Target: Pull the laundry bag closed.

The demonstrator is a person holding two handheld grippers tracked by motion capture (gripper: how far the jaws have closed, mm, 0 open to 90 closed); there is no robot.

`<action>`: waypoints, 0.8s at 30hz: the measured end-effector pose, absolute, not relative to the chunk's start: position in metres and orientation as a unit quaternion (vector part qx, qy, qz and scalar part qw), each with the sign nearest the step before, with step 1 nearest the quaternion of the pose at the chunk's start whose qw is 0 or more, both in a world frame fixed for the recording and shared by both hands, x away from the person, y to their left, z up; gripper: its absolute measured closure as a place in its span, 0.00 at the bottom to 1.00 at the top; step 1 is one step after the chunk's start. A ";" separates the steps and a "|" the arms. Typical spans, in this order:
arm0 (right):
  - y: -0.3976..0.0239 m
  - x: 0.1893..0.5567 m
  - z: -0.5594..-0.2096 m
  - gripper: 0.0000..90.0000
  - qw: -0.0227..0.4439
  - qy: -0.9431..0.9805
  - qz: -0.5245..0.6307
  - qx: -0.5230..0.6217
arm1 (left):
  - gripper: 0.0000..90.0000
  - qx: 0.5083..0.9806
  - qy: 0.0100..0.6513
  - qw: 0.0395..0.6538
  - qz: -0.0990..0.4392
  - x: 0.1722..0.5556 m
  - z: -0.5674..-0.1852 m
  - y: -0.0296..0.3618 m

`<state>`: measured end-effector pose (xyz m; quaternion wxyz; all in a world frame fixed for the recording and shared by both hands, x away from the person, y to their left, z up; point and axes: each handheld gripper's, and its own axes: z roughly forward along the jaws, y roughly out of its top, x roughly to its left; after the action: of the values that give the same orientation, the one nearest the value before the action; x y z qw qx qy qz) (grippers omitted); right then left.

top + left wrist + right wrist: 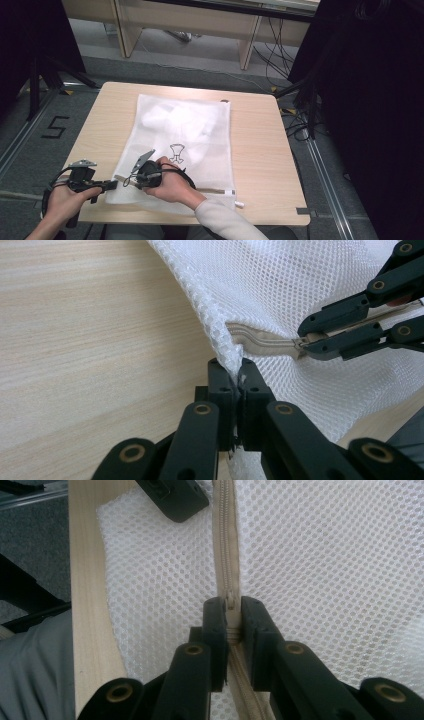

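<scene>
— Down low, a light wooden table (260,150) on a grey floor. Behind it, pale wooden desks, with black cables hanging by a dark curtain at the right. A "5" taped on the floor at the left.

— And on the table?

— A white mesh laundry bag (185,125), lying flat near the middle, reaching to the near edge. A small black drawing on it. Something white and lumpy inside, too blurry to name.

— Left gripper (238,371)?

— Squeezed tight on the bag's corner edge, right beside the end of the beige zipper (226,540).

— Right gripper (232,607)?

— Pinched together on the zipper, most likely on the slider, though mostly hidden between the black pads. Just beside the left one at the bag's near left corner.

— Anything cut off?

— Forearms chopped by the bottom of the high view. A grey sleeve (220,220) on the right arm.
</scene>
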<state>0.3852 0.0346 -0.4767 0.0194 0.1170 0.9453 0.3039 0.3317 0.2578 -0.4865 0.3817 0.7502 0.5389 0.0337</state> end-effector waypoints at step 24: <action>0.009 0.389 -0.476 0.92 0.018 0.947 0.293 0.134 | 0.96 0.754 0.542 0.370 0.032 0.333 -0.488 0.261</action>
<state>0.3894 0.0095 -0.4762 0.0177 0.1343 0.9465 0.2928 0.3329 0.2606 -0.4877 0.3700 0.7542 0.5415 0.0321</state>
